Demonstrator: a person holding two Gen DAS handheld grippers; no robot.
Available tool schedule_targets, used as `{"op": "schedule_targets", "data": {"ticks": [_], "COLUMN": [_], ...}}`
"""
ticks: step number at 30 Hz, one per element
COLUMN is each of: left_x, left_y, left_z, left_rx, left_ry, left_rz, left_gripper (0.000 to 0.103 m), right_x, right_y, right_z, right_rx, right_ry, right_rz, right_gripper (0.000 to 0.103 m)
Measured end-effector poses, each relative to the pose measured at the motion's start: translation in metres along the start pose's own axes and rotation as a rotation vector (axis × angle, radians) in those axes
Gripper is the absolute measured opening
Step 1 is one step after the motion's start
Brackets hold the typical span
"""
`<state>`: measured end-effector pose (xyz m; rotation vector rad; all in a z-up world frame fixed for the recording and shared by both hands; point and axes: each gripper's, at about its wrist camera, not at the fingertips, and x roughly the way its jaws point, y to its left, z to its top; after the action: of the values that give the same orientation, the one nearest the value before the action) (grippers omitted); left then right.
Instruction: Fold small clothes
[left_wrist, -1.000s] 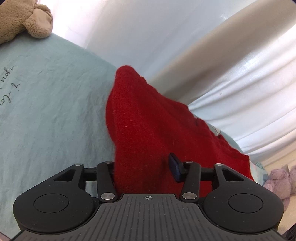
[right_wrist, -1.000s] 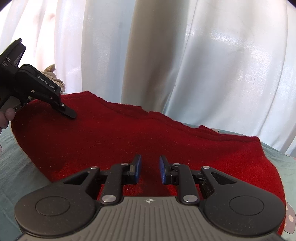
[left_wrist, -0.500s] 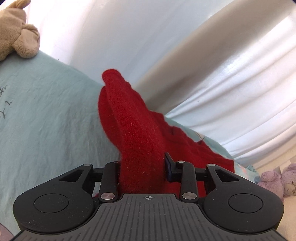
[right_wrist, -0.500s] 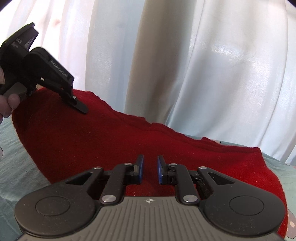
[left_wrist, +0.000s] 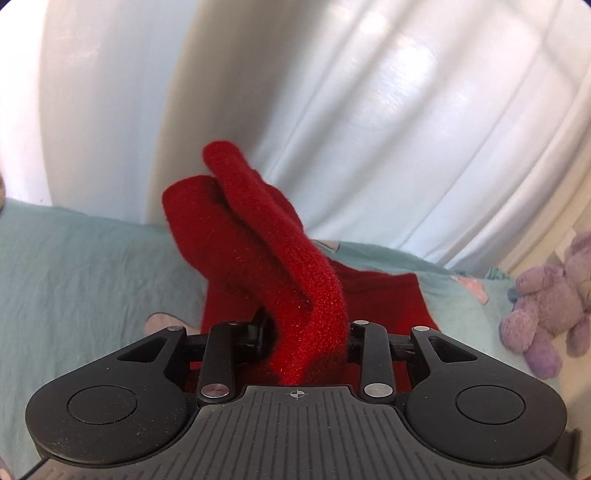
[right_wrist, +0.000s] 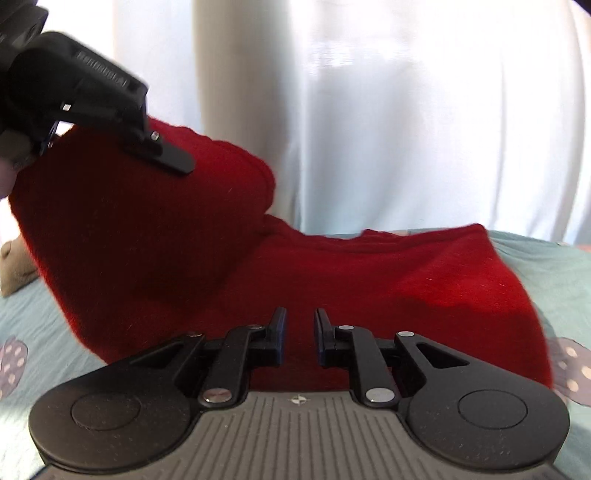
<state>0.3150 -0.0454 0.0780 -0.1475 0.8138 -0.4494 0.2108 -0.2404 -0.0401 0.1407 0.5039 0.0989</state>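
Note:
A red knitted garment (right_wrist: 369, 280) lies on a pale teal bedsheet (right_wrist: 554, 266). My left gripper (left_wrist: 306, 332) is shut on one end of the garment (left_wrist: 266, 236) and holds it lifted and bunched above the sheet. In the right wrist view the left gripper (right_wrist: 177, 162) is at the upper left, carrying the raised red flap over the flat part. My right gripper (right_wrist: 298, 328) sits low at the garment's near edge, jaws slightly apart with nothing between them.
White curtains (left_wrist: 369, 110) hang behind the bed. A purple plush toy (left_wrist: 550, 306) lies at the right on the sheet (left_wrist: 74, 288). A beige plush toy (right_wrist: 14, 266) shows at the left edge of the right wrist view.
My left gripper has lifted the garment's end higher and carried it rightward over the flat part, and the fabric has bunched. My right gripper has stayed at the near edge, jaws slightly apart.

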Motion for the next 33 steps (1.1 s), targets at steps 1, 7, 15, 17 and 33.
{"op": "schedule_targets", "data": {"ticks": [1,7,15,17,33], "left_x": [0.009,0.053,-0.016,-0.048,-0.037], "left_y": [-0.013,-0.072,-0.075,-0.057,0.033], "left_z": [-0.008,-0.060,-0.077,-0.072,-0.122], "left_rx": [0.035,0.288,0.331,0.252,0.130], "left_ry": [0.006,0.026,-0.010,-0.054,0.036], "left_rz": [0.015,0.106,-0.083,-0.128,0.163], "left_gripper": [0.036,0.056,0.072,0.078,0.079], "right_x": [-0.005,-0.019,-0.031,-0.031,0.046], "right_y": [-0.011,-0.062,-0.098,-0.102,-0.077], "right_z": [0.001,0.005,0.005,0.004,0.037], "right_rx": [0.034,0.191,0.321,0.352,0.666], "right_ry": [-0.001,0.024,0.062,0.062,0.293], "right_rz": [-0.014,-0.039,0.009,0.037,0.442], "right_gripper": [0.015,0.016,0.017,0.022,0.076]}}
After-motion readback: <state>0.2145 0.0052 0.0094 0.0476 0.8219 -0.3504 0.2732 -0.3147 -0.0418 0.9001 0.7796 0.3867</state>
